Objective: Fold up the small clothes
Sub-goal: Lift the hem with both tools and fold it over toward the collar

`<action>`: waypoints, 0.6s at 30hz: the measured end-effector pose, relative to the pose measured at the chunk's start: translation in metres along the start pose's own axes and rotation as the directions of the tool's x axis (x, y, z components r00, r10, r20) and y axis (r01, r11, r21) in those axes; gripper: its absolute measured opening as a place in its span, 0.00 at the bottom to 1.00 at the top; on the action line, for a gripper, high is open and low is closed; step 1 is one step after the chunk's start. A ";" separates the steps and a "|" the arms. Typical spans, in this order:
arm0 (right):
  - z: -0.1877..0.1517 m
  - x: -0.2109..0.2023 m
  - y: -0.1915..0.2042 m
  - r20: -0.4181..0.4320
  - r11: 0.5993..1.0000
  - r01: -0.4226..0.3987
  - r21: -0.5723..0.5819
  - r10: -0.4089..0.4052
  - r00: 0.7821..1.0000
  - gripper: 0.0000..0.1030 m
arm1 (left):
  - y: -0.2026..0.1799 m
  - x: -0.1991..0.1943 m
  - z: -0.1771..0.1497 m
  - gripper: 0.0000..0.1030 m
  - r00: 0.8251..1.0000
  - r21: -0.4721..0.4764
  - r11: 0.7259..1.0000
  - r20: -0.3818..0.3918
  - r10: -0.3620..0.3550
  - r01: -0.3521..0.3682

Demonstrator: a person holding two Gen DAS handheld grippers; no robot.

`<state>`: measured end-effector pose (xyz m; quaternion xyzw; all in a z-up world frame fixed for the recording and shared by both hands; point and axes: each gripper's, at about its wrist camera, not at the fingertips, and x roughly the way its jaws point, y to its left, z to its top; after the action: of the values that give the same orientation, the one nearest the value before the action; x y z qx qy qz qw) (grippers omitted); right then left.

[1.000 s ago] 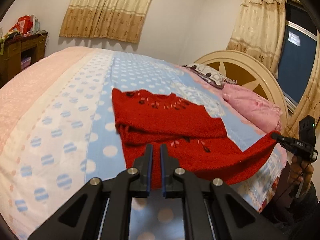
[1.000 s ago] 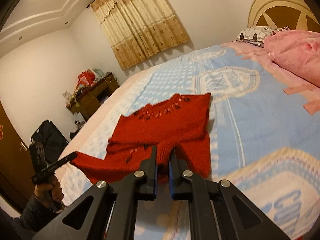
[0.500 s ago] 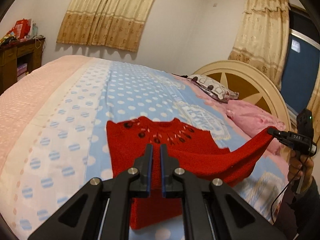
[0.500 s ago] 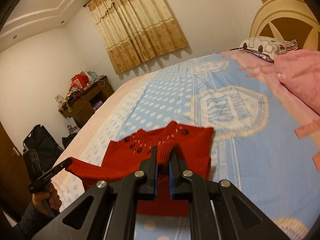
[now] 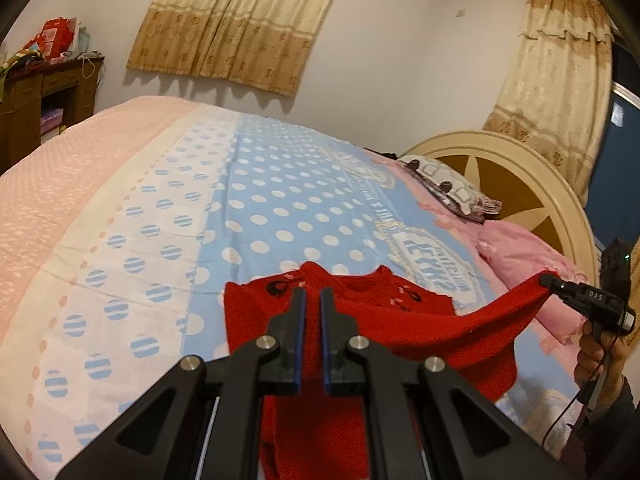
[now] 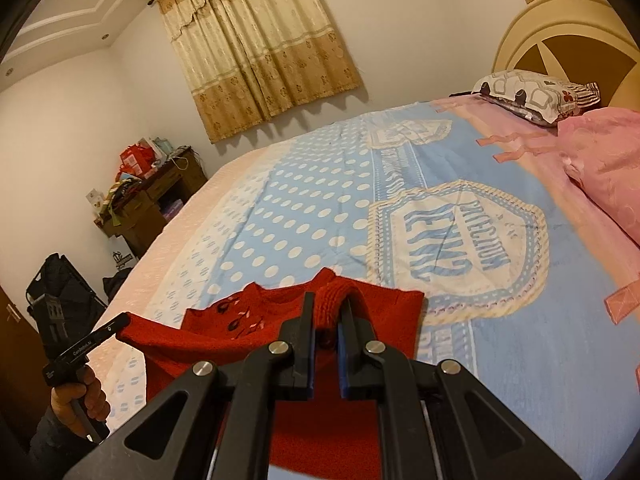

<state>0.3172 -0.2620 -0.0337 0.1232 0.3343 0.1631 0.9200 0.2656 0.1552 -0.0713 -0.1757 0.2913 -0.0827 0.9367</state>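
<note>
Ahead: bedspread (image 5: 256,216) lies bare past my red sweater (image 5: 460,332) toward the far edge.
Headboard side: pink pillow (image 6: 604,152) and patterned pillow (image 6: 536,94) block me.

red sweater (image 5: 420,332) lifted higher off the bed (image 5: 280,208), pulled nearer both cameras, hanging

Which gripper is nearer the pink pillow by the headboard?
Right. The right gripper, shut on the red sweater, hangs just in front of the pink pillow. The left gripper holds the sweater's opposite end, far across the bed.
</note>
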 end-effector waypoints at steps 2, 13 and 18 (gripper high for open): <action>0.005 0.013 -0.003 -0.010 1.000 0.012 0.003 -0.012 1.000 0.07 | 0.003 0.011 0.003 0.06 1.000 -0.002 1.000 -0.013 0.008 -0.008; 0.014 0.109 -0.034 -0.133 0.994 0.107 0.038 -0.101 0.986 0.07 | 0.021 0.078 0.006 0.06 0.991 -0.005 0.997 -0.109 0.072 -0.073; 0.011 0.143 -0.048 -0.174 0.988 0.141 0.065 -0.128 0.976 0.07 | 0.023 0.097 0.006 0.06 0.985 0.021 0.995 -0.136 0.103 -0.101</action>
<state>0.4382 -0.2529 -0.1236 0.1211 0.4251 0.0973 0.8917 0.3492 0.1535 -0.1260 -0.1478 0.3628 -0.0484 0.9188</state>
